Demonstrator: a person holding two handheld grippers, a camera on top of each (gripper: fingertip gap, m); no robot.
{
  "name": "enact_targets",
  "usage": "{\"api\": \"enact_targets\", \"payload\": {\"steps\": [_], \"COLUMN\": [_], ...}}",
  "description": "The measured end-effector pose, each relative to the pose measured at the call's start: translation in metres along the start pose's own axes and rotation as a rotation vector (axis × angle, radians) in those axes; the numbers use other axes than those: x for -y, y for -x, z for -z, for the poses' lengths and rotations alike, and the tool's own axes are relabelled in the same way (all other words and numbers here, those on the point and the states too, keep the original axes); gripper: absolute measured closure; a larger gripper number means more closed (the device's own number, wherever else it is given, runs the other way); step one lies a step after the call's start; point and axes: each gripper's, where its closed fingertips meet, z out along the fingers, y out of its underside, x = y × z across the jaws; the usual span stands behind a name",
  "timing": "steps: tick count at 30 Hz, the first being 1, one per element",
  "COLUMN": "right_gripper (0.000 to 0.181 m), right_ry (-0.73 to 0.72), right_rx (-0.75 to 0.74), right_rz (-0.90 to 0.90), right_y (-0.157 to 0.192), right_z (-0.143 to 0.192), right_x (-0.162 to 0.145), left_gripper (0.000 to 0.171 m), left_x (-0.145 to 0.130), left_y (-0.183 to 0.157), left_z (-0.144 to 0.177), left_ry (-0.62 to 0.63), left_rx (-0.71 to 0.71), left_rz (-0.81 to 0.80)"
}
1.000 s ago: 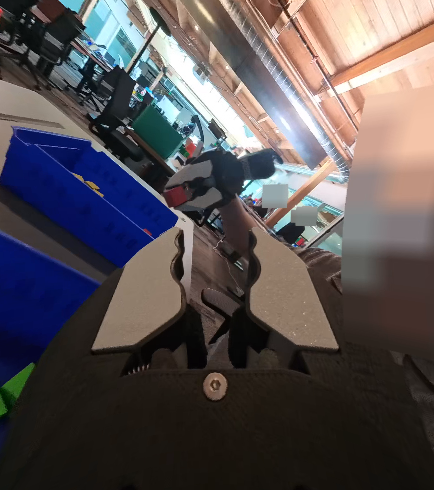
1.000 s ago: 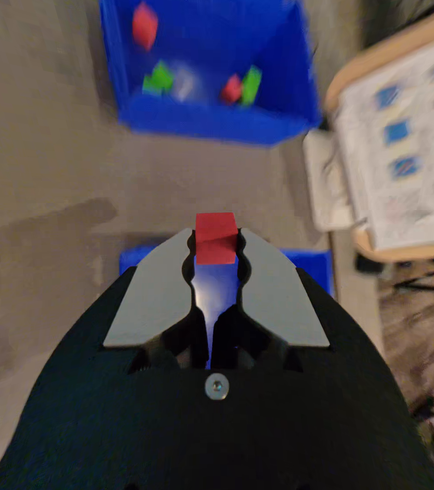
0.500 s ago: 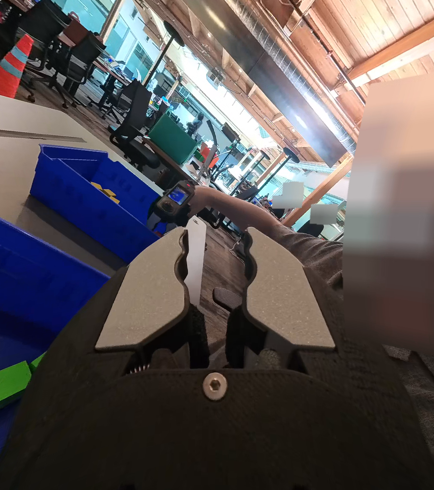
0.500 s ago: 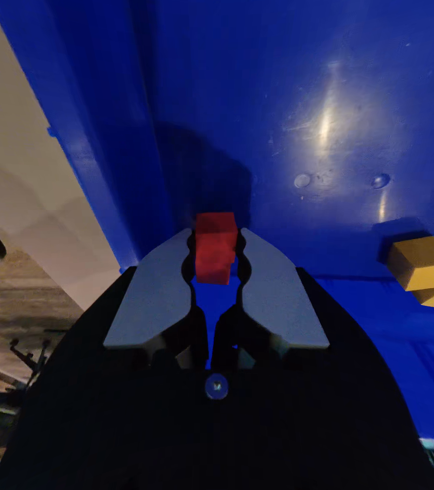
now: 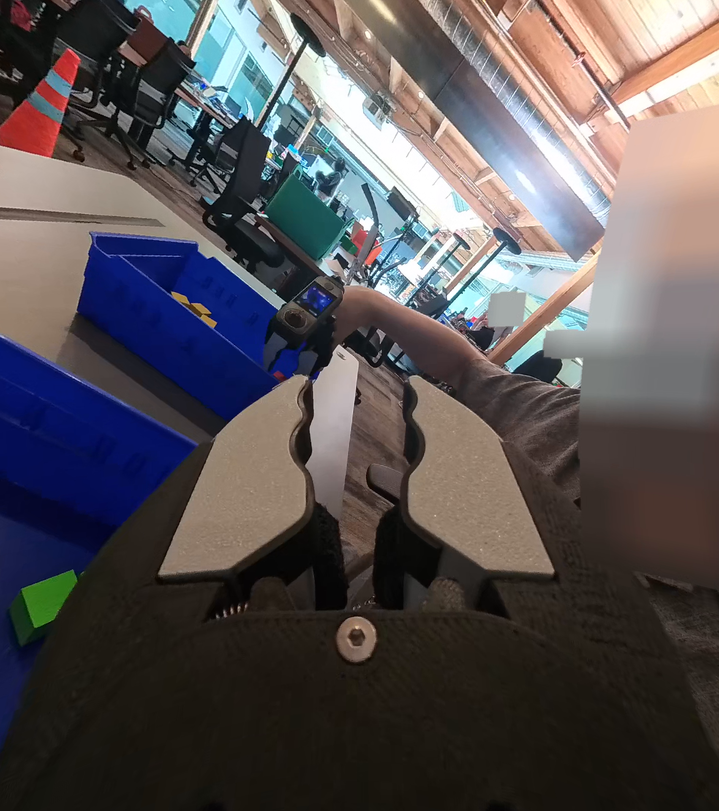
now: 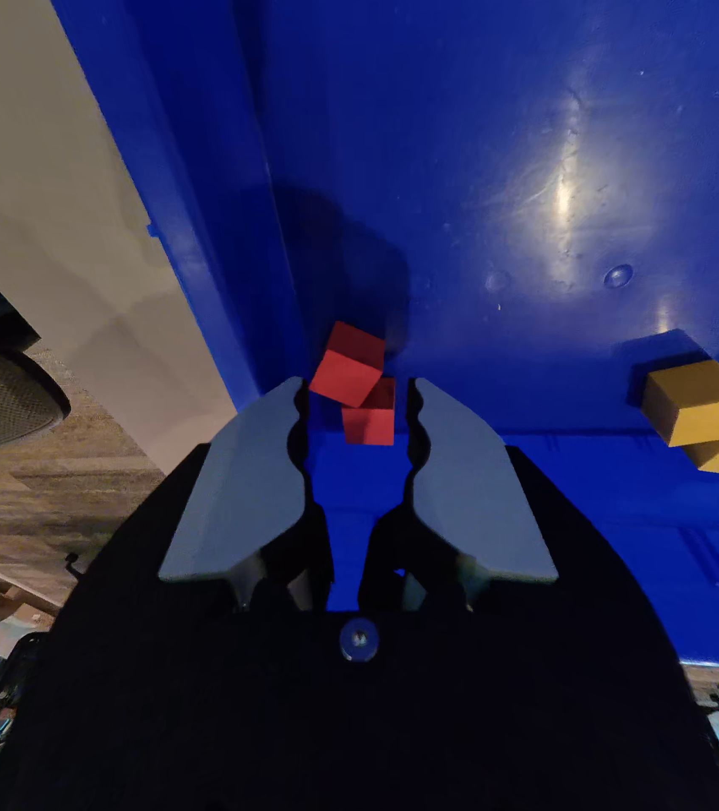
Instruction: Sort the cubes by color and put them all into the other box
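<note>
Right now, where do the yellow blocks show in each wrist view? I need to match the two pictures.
Left wrist view: the yellow blocks lie left of centre in the upper half, inside the farther blue bin.
Right wrist view: they sit at the right edge at mid-height, on the bin's floor, to the right of the right gripper.
Shared landmark: the farther blue bin, which holds the blocks in both views.

- Daylight floods in through far windows (image 5: 393, 145), blown out white.
- Inside the blue bin (image 6: 524, 131) it's dim, with a glare spot and soft shadows.
- Wide-angle bending at edges.
</note>
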Motion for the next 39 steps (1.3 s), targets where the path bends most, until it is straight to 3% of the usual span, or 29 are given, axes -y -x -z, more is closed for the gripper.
{"api": "enact_targets", "payload": {"steps": [5,7,12,16,19,26,30,35,39], "right_gripper": [0.139,0.139,0.143,0.146,0.145,0.146,0.148,0.148,0.150], "right_ry": [-0.028,-0.101,-0.453,-0.599,-0.644,-0.688,-0.712,-0.742,-0.773], "right_rx": [-0.119,-0.221,-0.444,-0.501,-0.506,-0.481,-0.493,-0.515,-0.519], "right_rz": [0.012,0.025,0.054,0.108,0.138,0.139,0.148,0.162,0.174], "right_y": [-0.012,-0.017,-0.013,0.005,0.013,0.012,0.014,0.017,0.021], "right_z": [0.016,0.033,0.084,0.095,0.094,0.088,0.090,0.098,0.103], "right_x": [0.004,0.013,0.058,0.083,0.091,0.085,0.087,0.088,0.086], "left_gripper": [0.132,0.132,0.128,0.131,0.130,0.130,0.144,0.132,0.141], "left_x": [-0.014,-0.040,-0.097,-0.122,-0.133,-0.142,-0.144,-0.158,-0.160], "left_y": [0.014,0.046,0.119,0.154,0.167,0.167,0.171,0.176,0.177], "left_z": [0.000,0.004,0.049,0.073,0.094,0.106,0.107,0.112,0.112], "left_ry": [0.083,0.249,0.726,0.981,1.093,1.169,1.192,1.283,1.284], "left_rx": [0.125,0.341,0.963,1.149,1.235,1.306,1.349,1.357,1.329], "left_rz": [-0.005,0.014,0.007,0.055,0.130,0.223,0.251,0.300,0.330]}}
